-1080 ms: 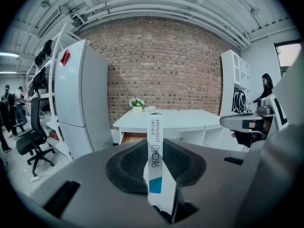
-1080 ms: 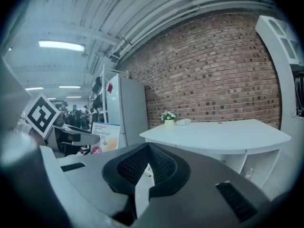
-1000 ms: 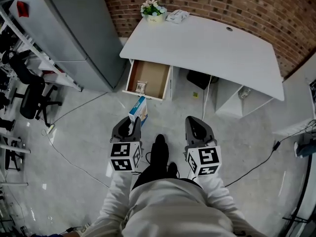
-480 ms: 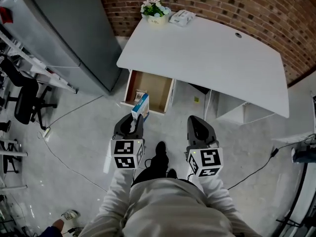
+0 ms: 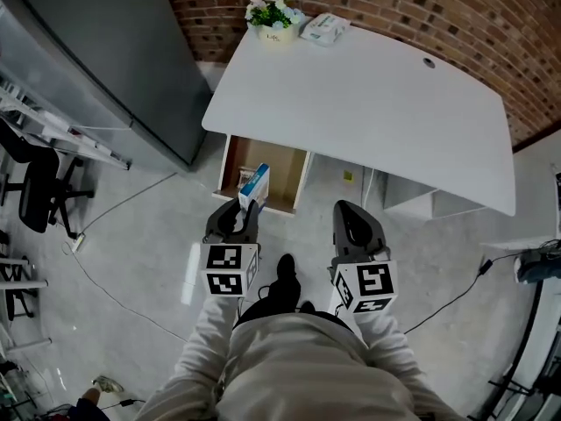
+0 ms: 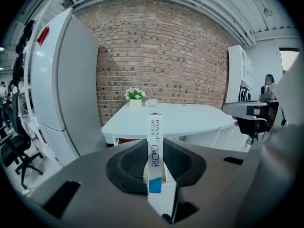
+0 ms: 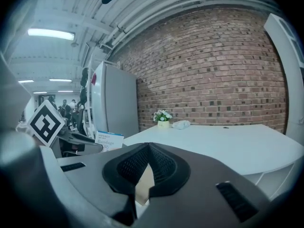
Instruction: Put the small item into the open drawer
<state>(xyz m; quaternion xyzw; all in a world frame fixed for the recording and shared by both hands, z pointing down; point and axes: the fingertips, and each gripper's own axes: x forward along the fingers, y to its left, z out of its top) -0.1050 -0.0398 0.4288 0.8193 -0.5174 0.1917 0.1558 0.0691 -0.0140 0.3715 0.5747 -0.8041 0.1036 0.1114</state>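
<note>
Upright white-blue box point(image 5: 254, 185) near open drawer point(image 5: 279, 160)

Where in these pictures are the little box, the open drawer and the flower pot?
little box point(image 5: 255, 185): head view, its upward-facing side.
open drawer point(image 5: 285, 169): head view, bare wooden floor.
flower pot point(image 5: 273, 33): head view, white pot wall.

Rough red brick wall point(image 5: 438, 7). Smooth matt white desk point(image 5: 368, 86). Drawer point(image 5: 285, 169) brown, wood-look inside. Printed card box point(image 5: 254, 185), slight sheen. Glossy polished grey floor point(image 5: 131, 253). Smooth grey metal-look fridge point(image 5: 114, 51).
</note>
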